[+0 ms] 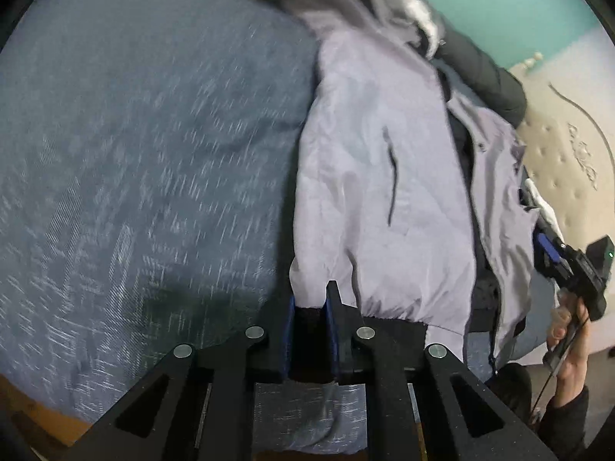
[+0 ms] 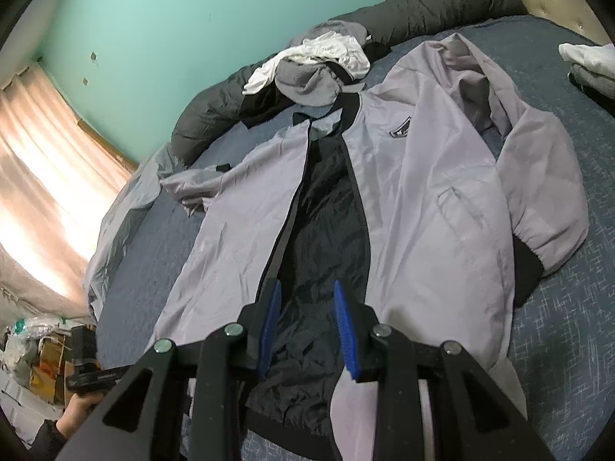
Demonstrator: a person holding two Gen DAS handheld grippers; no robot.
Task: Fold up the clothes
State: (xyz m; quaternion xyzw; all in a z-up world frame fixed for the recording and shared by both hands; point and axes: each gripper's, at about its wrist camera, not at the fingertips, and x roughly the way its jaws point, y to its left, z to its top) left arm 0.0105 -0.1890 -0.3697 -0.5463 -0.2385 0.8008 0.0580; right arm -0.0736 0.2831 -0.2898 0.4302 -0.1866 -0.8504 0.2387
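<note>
Left gripper (image 1: 312, 303) is clamped on the jacket (image 2: 423, 199) at its black hem band, at the hem corner of one front panel; cloth sits between the blue pads. Right gripper (image 2: 305, 322) has its jaws apart, nothing between them, hovering over the hem end just above the exposed dark lining (image 2: 323, 230). I read the jacket as lying face up on the bed (image 1: 134, 153), unzipped, front panels spread, long axis running straight away from both grippers: hem nearest me, collar at the far side by the heap of clothes (image 2: 319, 65) and the dark puffer coat (image 2: 442, 4). One sleeve (image 2: 546, 192) lies folded along the body with its black cuff pointing back toward the hem; the other trails out toward the bed's opposite edge. White folded cloth (image 2: 588, 57) sits well apart near the far corner. Key relation from my seat: left already owns its hem corner, and right is nearer the centre opening and the other panel's hem. Can't tell whether this is spreading flat or starting a lengthwise fold; the layout fits either. Left-wrist view is motion-blurred, so I'm not trusting fine detail there.
</note>
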